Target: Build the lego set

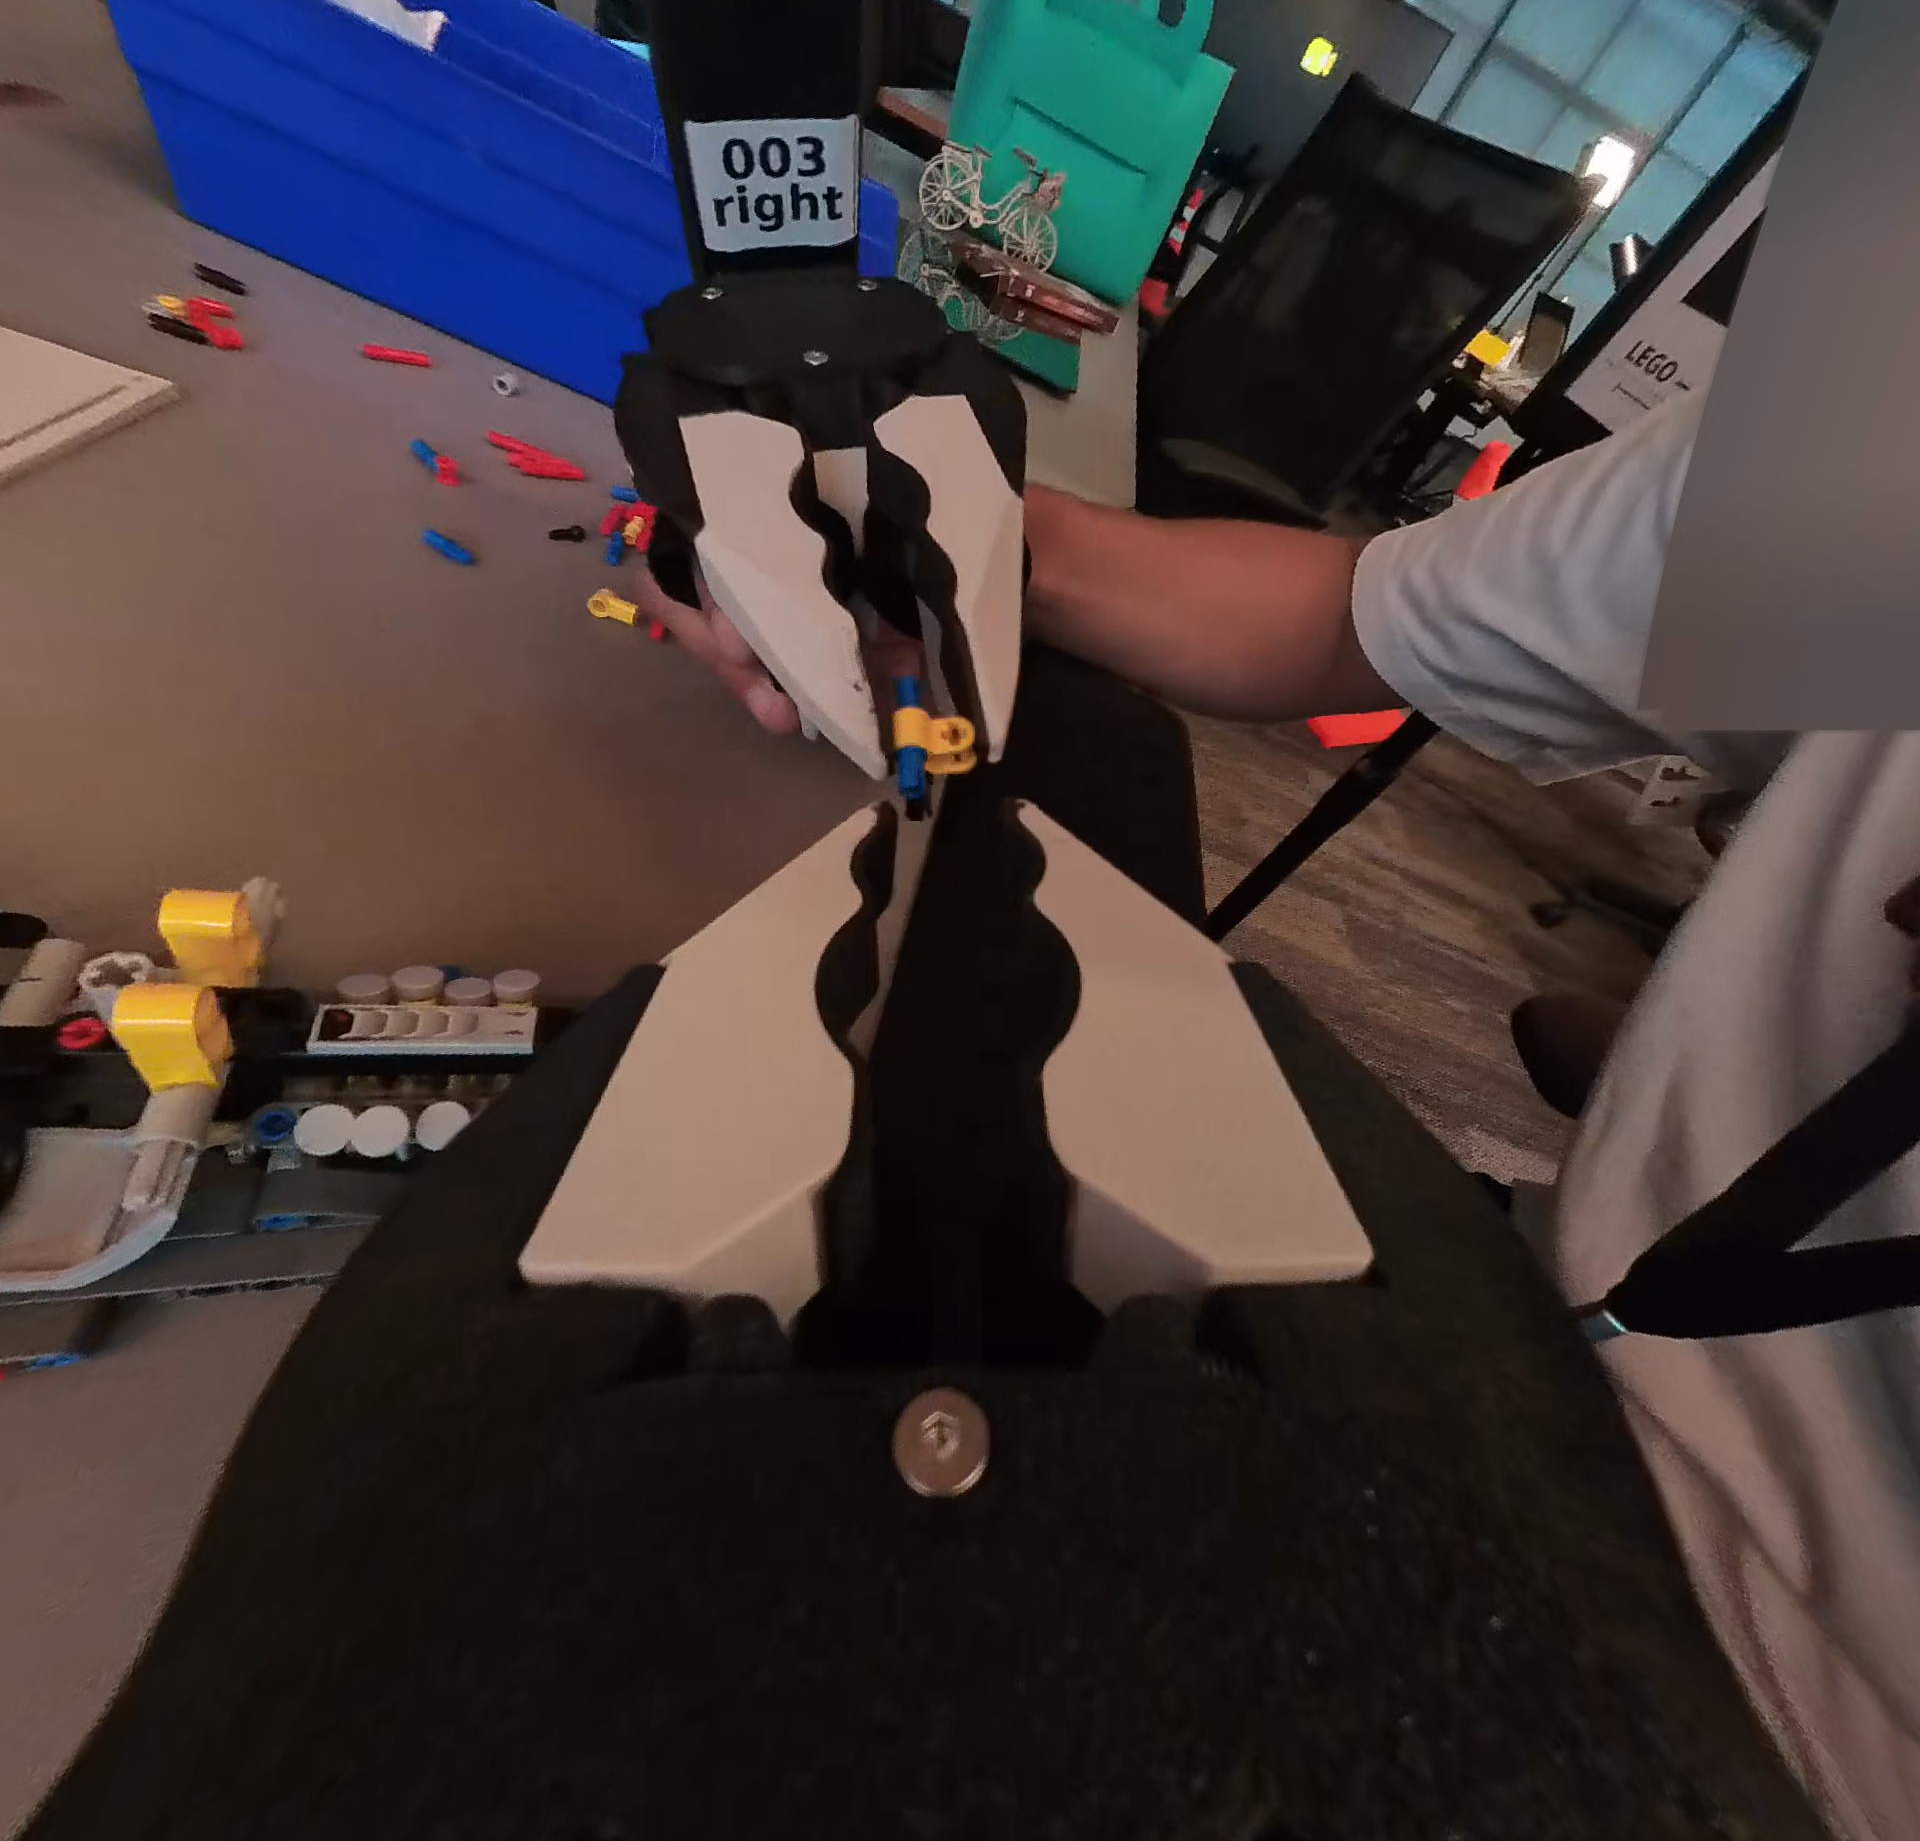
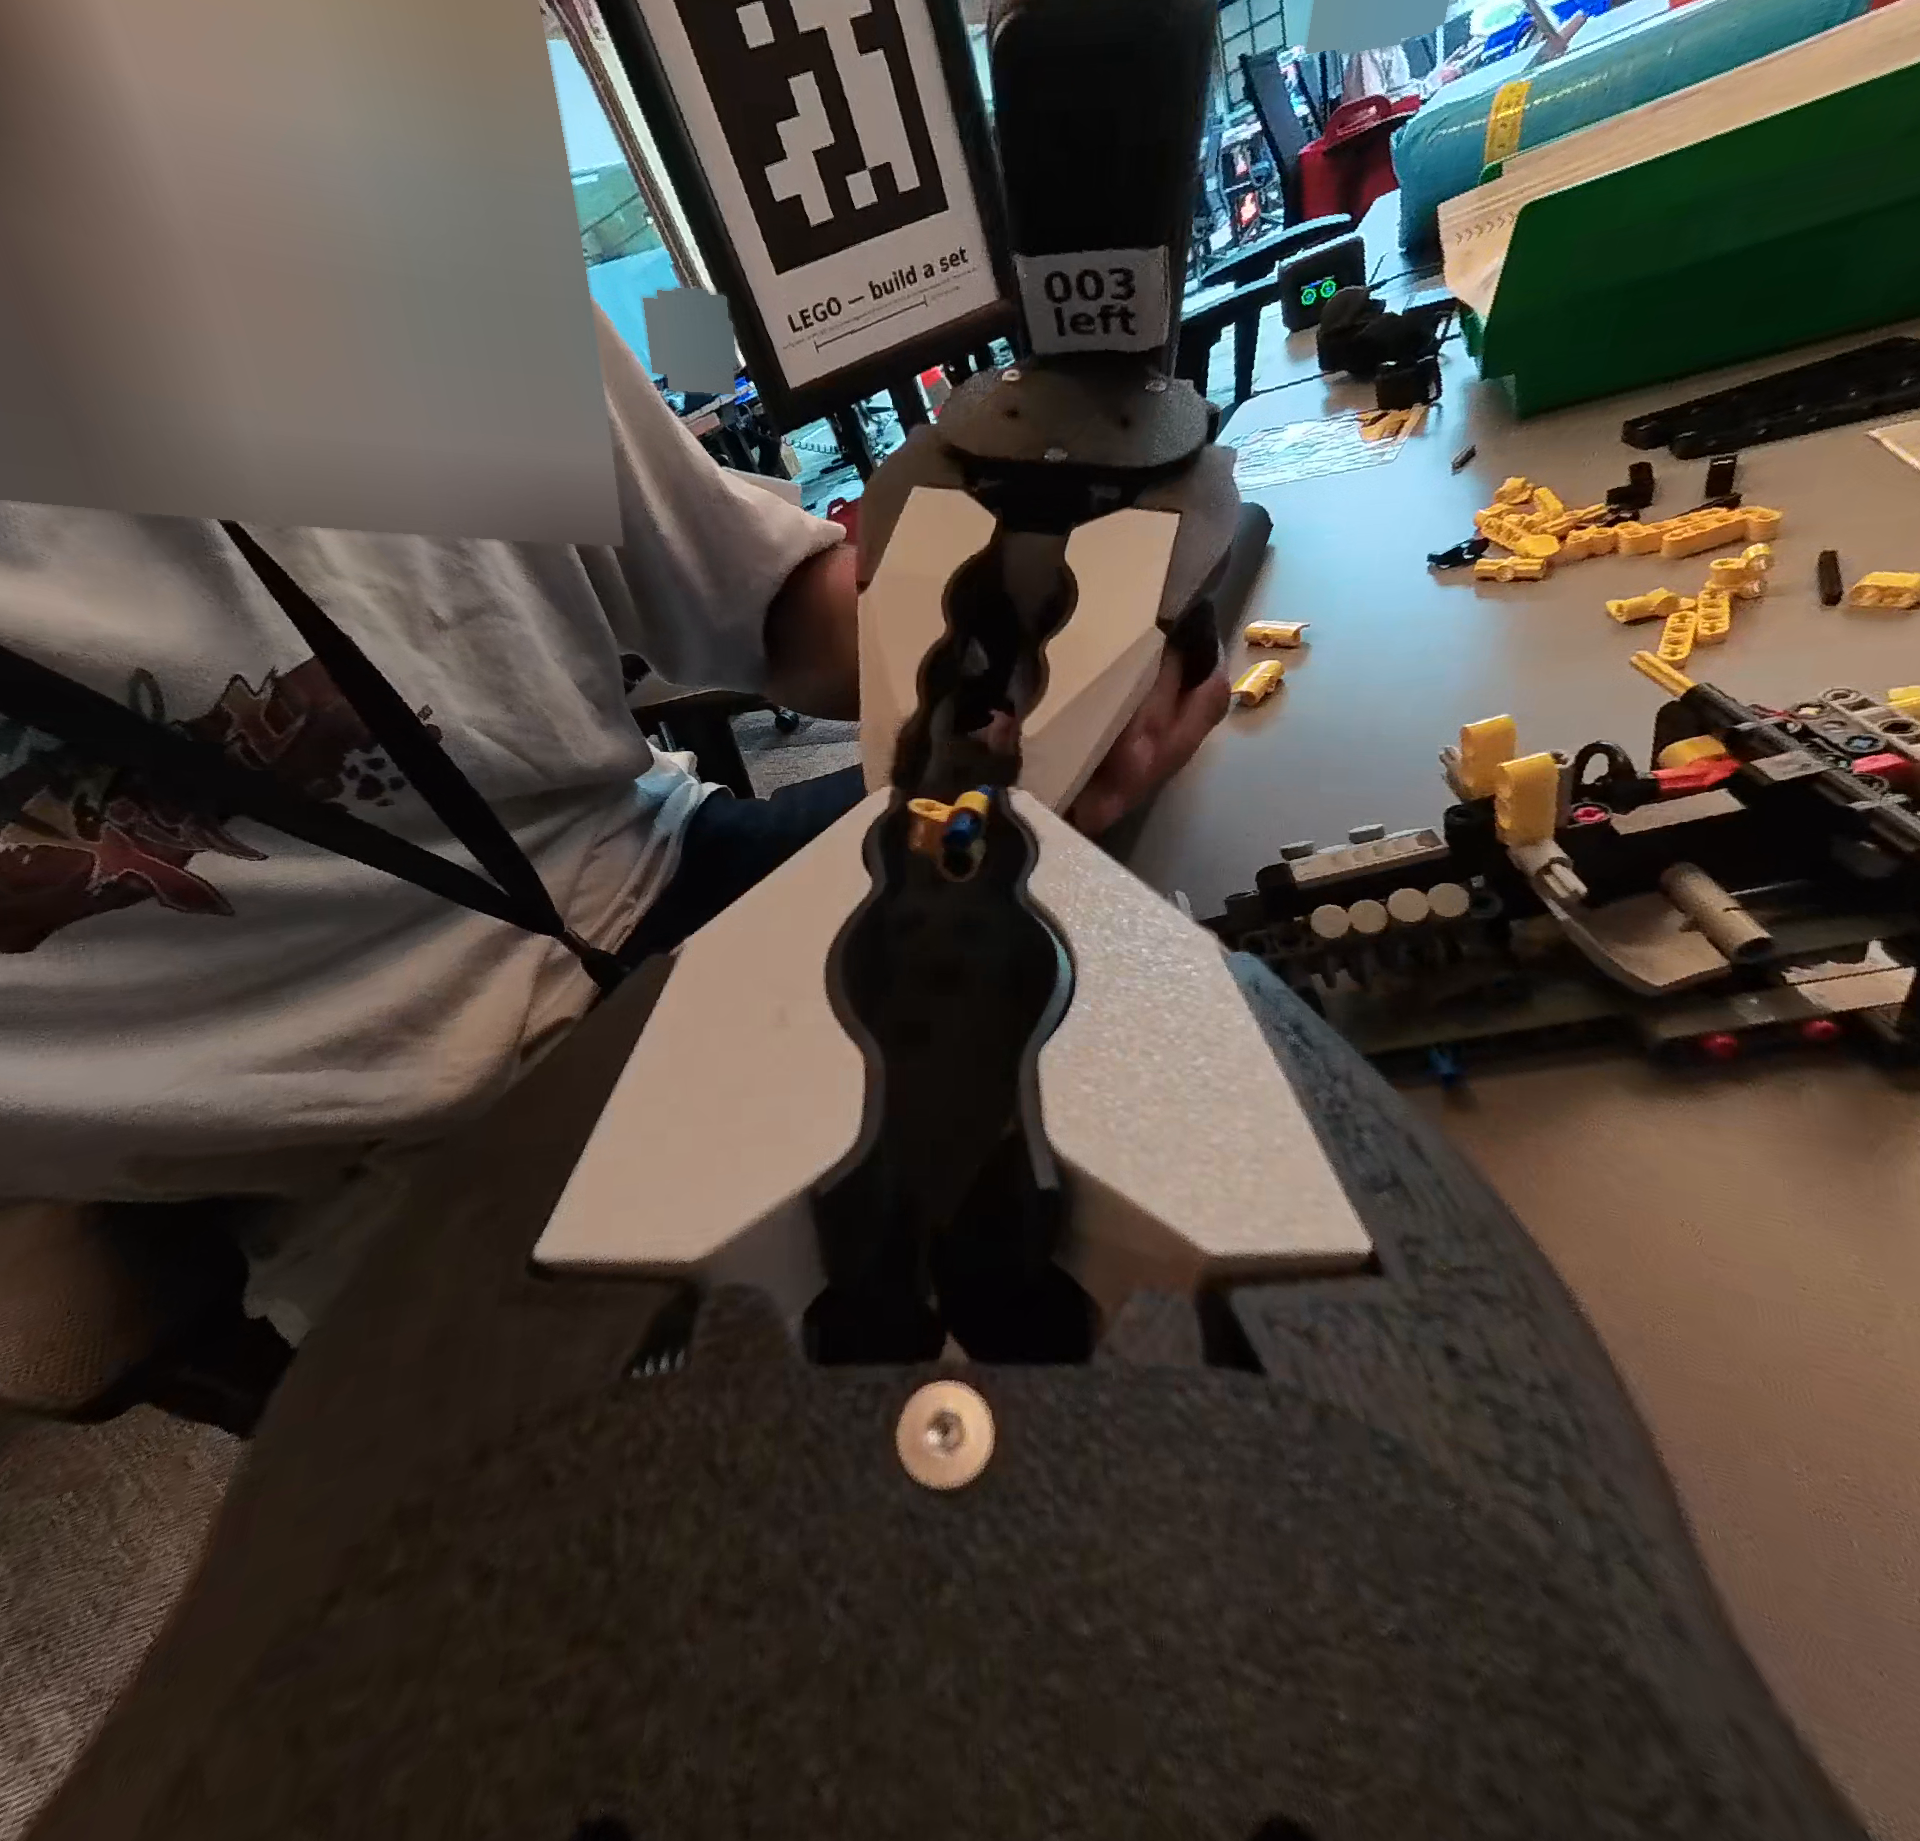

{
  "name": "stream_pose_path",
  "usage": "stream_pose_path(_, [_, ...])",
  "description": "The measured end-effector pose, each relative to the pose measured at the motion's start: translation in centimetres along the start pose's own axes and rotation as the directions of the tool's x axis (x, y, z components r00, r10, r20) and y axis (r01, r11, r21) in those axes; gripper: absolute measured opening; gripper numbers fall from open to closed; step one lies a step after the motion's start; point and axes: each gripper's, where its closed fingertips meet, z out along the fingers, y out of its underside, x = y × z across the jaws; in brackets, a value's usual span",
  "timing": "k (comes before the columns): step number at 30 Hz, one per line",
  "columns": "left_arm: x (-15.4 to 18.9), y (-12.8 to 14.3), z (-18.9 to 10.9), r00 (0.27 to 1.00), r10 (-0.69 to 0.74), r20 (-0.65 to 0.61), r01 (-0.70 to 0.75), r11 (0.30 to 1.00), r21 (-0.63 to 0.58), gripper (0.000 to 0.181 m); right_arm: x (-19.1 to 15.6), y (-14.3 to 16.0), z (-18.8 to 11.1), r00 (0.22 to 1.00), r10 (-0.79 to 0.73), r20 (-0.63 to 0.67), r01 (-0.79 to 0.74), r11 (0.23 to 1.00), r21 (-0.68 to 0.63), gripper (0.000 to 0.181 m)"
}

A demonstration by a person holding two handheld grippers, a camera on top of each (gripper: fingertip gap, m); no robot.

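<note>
Lower centre of the left wrist view: left claw (image 1: pixel 940 804), jaws nearly closed; whether it grips anything cannot be told. Directly beyond, at frame centre, right claw (image 1: pixel 935 752) is clamped on a yellow connector (image 1: pixel 930 737) with a blue pin (image 1: pixel 909 742). These parts appear light, rigid and slippery; grip the connector body. Partly built model (image 1: pixel 312 1064) sits lower left on the surface (image 1: pixel 312 700)

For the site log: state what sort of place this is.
Probably an open-plan office or lab used as a recording station. A grey table holds loose yellow pieces and a half-built model, a framed marker sign stands nearby, and office chairs behind.
</note>
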Motion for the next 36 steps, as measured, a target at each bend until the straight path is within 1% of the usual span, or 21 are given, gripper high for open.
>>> stream_pose_path(4, [-0.2,0.1,0.2,0.998,0.051,0.038,-0.050,0.999,-0.015,0.020,0.0,0.4,0.2,1.000,0.013,0.010,-0.013,1.000,-0.009,0.016])
stream_pose_path(6, [-0.6,-0.1,0.2,0.996,0.063,0.067,-0.063,0.998,-0.009,0.008,-0.1,0.3,0.2,0.999,0.029,0.021,-0.029,1.000,0.001,0.016])
stream_pose_path(8, [-0.6,-0.2,0.1,0.997,0.058,0.060,-0.058,0.998,0.001,0.007,-0.1,0.2,0.2,1.000,0.022,0.016,-0.022,1.000,0.004,0.016])
stream_pose_path(10, [-0.6,-0.3,0.1,0.998,0.043,0.051,-0.043,0.999,0.010,0.006,-0.1,0.1,0.2,1.000,0.021,0.016,-0.021,1.000,0.004,0.016])
stream_pose_path(12, [-0.8,-0.8,-0.2,0.998,0.030,0.057,-0.033,0.998,0.045,0.006,0.1,-0.3,0.0,1.000,0.003,0.002,-0.003,1.000,0.029,0.016])
stream_pose_path(13, [-1.1,-1.1,-0.4,0.998,0.017,0.068,-0.022,0.998,0.067,0.005,0.2,-0.4,-0.2,1.000,-0.003,-0.007,0.004,0.999,0.035,0.019])
stream_pose_path(14, [-1.6,-1.4,-0.7,0.996,-0.007,0.084,0.000,0.996,0.089,0.005,0.8,-0.5,-0.4,0.999,0.000,-0.041,0.001,0.999,0.038,0.025])
stream_pose_path(15, [-1.8,-1.6,-0.9,0.997,-0.036,0.074,0.027,0.993,0.111,0.005,1.3,-0.5,-0.6,0.998,0.006,-0.069,-0.004,0.999,0.036,0.027])
stream_pose_path(17, [-2.2,-1.9,-1.2,0.995,-0.083,0.056,0.074,0.987,0.141,0.005,2.1,-0.6,-1.0,0.994,0.014,-0.109,-0.010,0.999,0.041,0.025])
stream_pose_path(23, [-2.8,-1.8,-1.0,0.986,-0.164,0.017,0.160,0.977,0.141,0.005,2.4,-0.3,-0.8,0.992,0.044,-0.117,-0.041,0.999,0.027,0.020])
stream_pose_path(26, [-2.7,-1.7,-0.8,0.986,-0.169,0.005,0.167,0.977,0.130,0.005,2.2,-0.4,-0.8,0.993,0.046,-0.110,-0.043,0.999,0.029,0.015])
stream_pose_path(29, [-2.4,-1.7,-0.7,0.981,-0.188,-0.034,0.191,0.973,0.127,0.006,2.2,0.0,-0.7,0.992,0.036,-0.122,-0.035,0.999,0.010,0.012])
stream_pose_path(32, [-2.6,-1.5,-0.6,0.979,-0.203,-0.034,0.206,0.971,0.120,0.006,2.3,0.0,-0.5,0.990,0.008,-0.144,-0.007,1.000,0.003,0.009])
stream_pose_path(34, [-2.7,-1.5,-0.6,0.979,-0.201,-0.021,0.202,0.972,0.118,0.006,2.4,-0.1,-0.7,0.987,-0.020,-0.161,0.021,1.000,0.005,0.010])
stream_pose_path(36, [-3.1,-1.5,-0.7,0.980,-0.198,0.011,0.195,0.972,0.127,0.005,2.3,-0.4,-0.9,0.987,-0.024,-0.158,0.026,1.000,0.015,0.017])
